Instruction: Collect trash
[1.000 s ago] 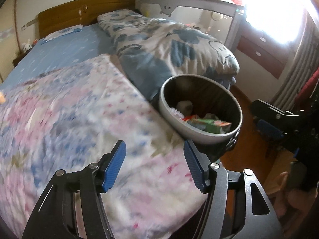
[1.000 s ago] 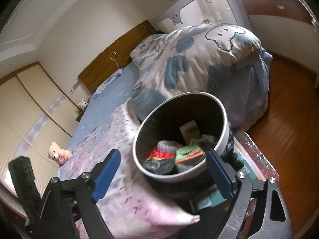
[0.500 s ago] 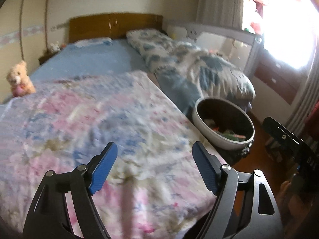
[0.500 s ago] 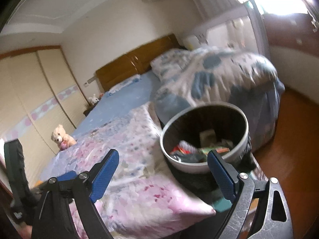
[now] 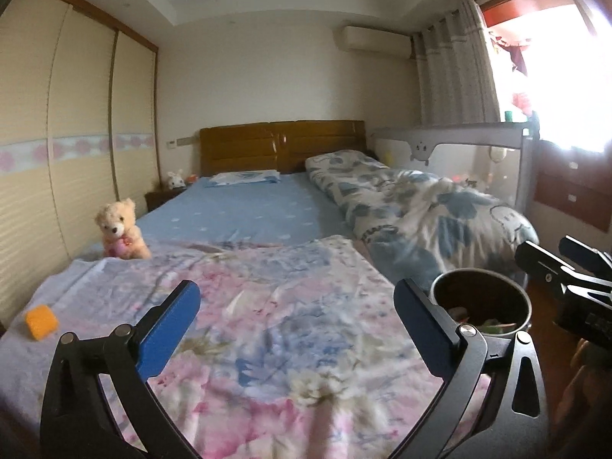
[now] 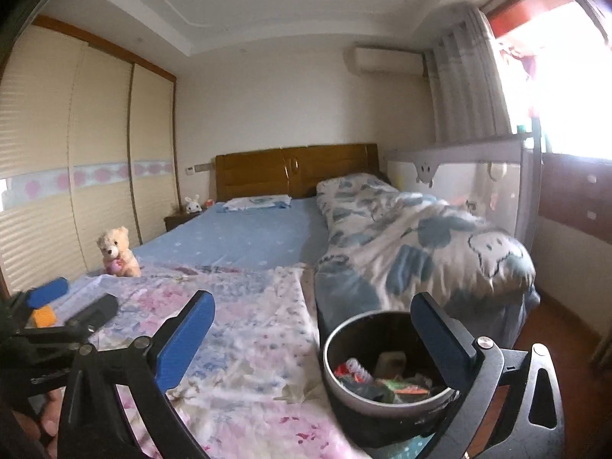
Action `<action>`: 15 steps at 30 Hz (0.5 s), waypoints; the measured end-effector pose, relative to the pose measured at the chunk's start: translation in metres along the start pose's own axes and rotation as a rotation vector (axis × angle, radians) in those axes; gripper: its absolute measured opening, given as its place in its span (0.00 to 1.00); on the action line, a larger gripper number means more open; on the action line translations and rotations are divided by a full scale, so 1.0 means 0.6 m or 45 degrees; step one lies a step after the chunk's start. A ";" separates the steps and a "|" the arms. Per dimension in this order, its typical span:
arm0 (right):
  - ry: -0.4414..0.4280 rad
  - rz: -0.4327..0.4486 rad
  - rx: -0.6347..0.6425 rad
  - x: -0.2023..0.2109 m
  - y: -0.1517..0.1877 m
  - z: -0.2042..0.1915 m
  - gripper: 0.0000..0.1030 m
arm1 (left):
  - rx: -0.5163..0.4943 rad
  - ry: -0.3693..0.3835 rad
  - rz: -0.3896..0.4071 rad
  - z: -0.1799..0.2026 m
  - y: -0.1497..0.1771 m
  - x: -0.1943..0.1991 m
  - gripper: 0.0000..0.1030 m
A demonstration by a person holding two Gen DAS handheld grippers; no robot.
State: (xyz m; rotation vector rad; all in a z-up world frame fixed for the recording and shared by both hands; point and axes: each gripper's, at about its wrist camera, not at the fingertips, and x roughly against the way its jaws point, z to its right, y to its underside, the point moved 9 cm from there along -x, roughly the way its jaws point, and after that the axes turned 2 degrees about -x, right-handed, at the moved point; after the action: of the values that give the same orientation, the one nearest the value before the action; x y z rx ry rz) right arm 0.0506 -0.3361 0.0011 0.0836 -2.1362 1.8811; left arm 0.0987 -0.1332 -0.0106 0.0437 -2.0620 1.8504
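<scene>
Both sets of blue-padded tongs, left [image 5: 296, 315] and right [image 6: 310, 329], are spreading wide with nothing between them. The round grey bin [image 6: 386, 367] stands at the foot of the bed, holding wrappers. A small orange block [image 5: 41, 321], possibly trash, lies far off on the pink floral blanket [image 5: 267, 325]. Reaching across could snag that loose cloth or knock the bin.

both wrist views look level up the bed [image 5: 244, 214], sharing it.
</scene>
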 end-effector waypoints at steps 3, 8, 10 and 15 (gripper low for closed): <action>-0.017 -0.039 -0.040 -0.018 0.021 0.006 1.00 | -0.013 -0.029 -0.027 -0.007 0.013 -0.010 1.00; -0.025 -0.048 -0.061 -0.034 0.040 0.003 1.00 | -0.035 -0.047 -0.045 -0.008 0.027 -0.016 1.00; -0.027 -0.046 -0.052 -0.040 0.044 -0.001 1.00 | -0.045 -0.055 -0.045 -0.008 0.029 -0.015 1.00; -0.043 -0.038 -0.047 -0.044 0.046 -0.010 1.00 | -0.040 -0.067 -0.047 -0.012 0.031 -0.016 1.00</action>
State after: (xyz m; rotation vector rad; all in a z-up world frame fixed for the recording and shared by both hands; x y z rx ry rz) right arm 0.0704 -0.3302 -0.0313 0.1400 -2.1782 1.8357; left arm 0.1045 -0.1257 -0.0304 0.1223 -2.1103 1.8134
